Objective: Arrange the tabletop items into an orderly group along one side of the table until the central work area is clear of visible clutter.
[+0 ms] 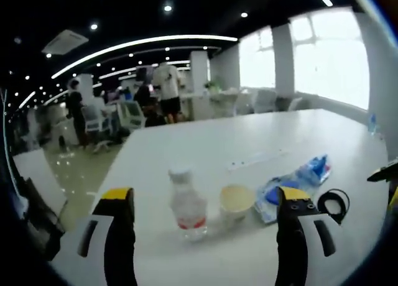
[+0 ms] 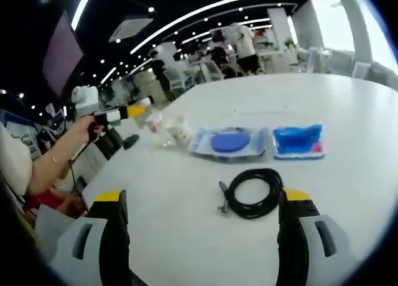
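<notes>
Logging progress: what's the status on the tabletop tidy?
Both grippers open, left gripper facing bottle and cup. Right gripper hovers by coiled cable. Two blue packets beyond; nothing blocking.

Your left gripper [image 1: 206, 206] has two black jaws, each capped with a yellow tip and flanked lower down by a pale grey housing with a dark slot in it. Your right gripper [image 2: 203, 206] is built the same — black jaws, yellow caps, grey slotted housings at the sides. From the right gripper view, the left gripper shows a yellow-tipped jaw, a black body and a white rounded block on top, with a thin dark cable hanging below it. Your hand [image 2: 84, 129] wears a thin bracelet at the wrist — and a white sleeve [image 2: 11, 165] covers the upper arm.
</notes>
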`<control>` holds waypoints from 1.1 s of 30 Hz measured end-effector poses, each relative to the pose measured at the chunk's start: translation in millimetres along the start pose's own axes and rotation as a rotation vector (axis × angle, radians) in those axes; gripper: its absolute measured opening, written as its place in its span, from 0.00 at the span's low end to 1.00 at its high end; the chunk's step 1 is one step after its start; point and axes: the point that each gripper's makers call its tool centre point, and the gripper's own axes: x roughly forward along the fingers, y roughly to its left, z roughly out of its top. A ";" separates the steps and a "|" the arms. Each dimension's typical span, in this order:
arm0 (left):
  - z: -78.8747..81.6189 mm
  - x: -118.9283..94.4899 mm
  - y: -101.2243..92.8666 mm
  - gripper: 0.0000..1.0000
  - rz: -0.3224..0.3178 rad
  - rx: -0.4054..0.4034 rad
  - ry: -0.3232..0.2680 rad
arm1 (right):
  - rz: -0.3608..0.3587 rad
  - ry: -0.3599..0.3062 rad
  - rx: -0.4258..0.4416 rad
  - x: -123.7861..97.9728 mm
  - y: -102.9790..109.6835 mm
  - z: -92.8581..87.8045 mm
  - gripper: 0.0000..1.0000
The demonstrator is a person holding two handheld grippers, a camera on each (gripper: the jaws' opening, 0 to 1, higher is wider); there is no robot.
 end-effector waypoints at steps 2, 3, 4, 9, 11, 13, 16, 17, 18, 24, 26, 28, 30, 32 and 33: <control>0.7 -9.3 -6.0 0.96 -0.023 0.014 -0.005 | 0.003 -0.001 -0.008 -4.1 3.0 -0.8 0.99; 0.5 -13.0 -7.7 0.97 -0.030 0.017 -0.004 | 0.004 -0.001 -0.009 -5.8 4.2 -1.0 0.99; 0.3 -19.2 -10.2 0.98 -0.043 0.016 -0.001 | 0.006 -0.003 -0.012 -8.5 5.8 -1.3 0.99; -2.2 -43.0 -20.5 0.99 -0.114 -0.008 0.014 | 0.015 -0.018 -0.020 -18.6 13.5 -0.4 0.99; -5.6 -55.5 -27.3 0.99 -0.137 0.004 0.028 | 0.020 -0.022 -0.025 -22.0 17.3 -0.8 0.99; -11.0 -67.2 -36.7 0.99 -0.175 0.013 0.042 | 0.022 -0.024 -0.040 -24.9 20.4 -1.2 0.99; -19.7 -82.0 -45.2 0.99 -0.182 0.066 0.064 | 0.023 -0.021 -0.060 -27.8 23.1 -2.9 0.99; -21.8 -86.1 -47.7 0.99 -0.181 0.069 0.065 | 0.022 -0.019 -0.061 -28.5 23.5 -3.6 0.99; -24.2 -91.8 -50.9 0.99 -0.183 0.055 0.061 | 0.023 -0.018 -0.063 -29.7 23.8 -4.9 0.99; -40.5 -114.6 -75.2 0.99 -0.236 0.009 0.076 | 0.017 -0.016 -0.061 -38.1 25.7 -9.3 0.99; -43.7 -122.6 -82.5 0.99 -0.247 0.009 0.069 | 0.014 -0.018 -0.061 -42.2 26.6 -11.1 0.99; -48.2 -130.2 -93.8 0.99 -0.282 -0.001 0.077 | 0.008 -0.026 -0.066 -45.8 26.9 -12.9 0.99; -52.1 -137.2 -103.5 0.99 -0.308 -0.001 0.084 | -0.005 -0.012 -0.059 -47.7 26.2 -17.7 0.99; -53.8 -142.2 -109.6 0.99 -0.315 -0.008 0.078 | -0.011 -0.014 -0.065 -48.6 27.5 -20.9 0.99; -54.3 -143.8 -113.2 0.99 -0.328 -0.003 0.071 | -0.015 -0.021 -0.075 -48.9 28.5 -21.3 0.99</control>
